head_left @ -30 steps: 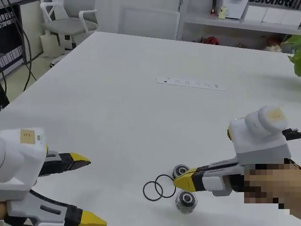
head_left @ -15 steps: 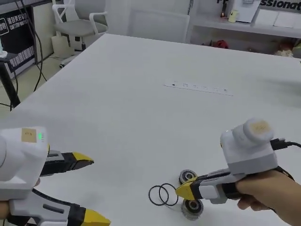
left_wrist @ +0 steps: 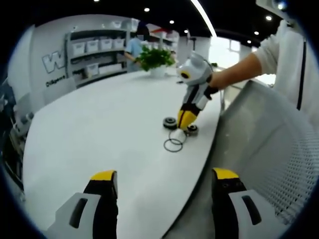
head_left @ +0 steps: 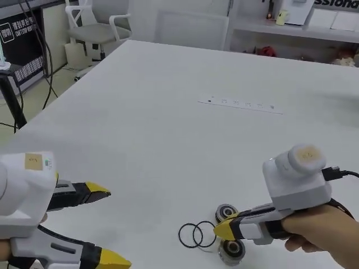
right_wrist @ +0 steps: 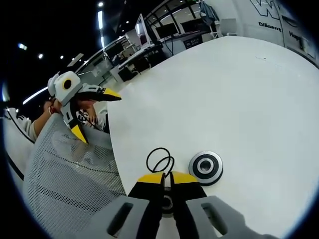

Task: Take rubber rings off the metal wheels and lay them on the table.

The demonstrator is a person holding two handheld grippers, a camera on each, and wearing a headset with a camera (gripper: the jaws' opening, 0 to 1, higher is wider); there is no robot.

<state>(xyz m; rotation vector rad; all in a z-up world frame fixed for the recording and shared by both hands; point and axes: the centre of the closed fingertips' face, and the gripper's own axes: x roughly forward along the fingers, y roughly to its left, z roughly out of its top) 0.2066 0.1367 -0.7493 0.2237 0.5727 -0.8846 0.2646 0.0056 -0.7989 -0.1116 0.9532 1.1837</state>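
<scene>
Two thin black rubber rings [head_left: 196, 234] lie overlapped on the white table [head_left: 168, 123], also in the left gripper view [left_wrist: 173, 143] and the right gripper view [right_wrist: 159, 159]. One metal wheel [head_left: 226, 212] [right_wrist: 205, 167] lies flat just beyond them. A second wheel [head_left: 231, 250] sits partly under my right gripper [head_left: 217, 228], whose yellow tips are shut [right_wrist: 167, 177] right beside the rings, with nothing seen between them. My left gripper [head_left: 112, 226] hangs open at the near left, well apart from the rings [left_wrist: 164, 177].
A flat white power strip [head_left: 240, 104] lies mid-table. White chairs [head_left: 95, 25] stand past the far left corner, shelves along the back wall. The table's near edge runs close to the rings and wheels. A potted plant [left_wrist: 154, 59] stands at one end.
The head camera has drifted, so the whole scene sits slightly lower and to the right. The right gripper stays shut beside the rings; rings, wheels and left gripper keep their places.
</scene>
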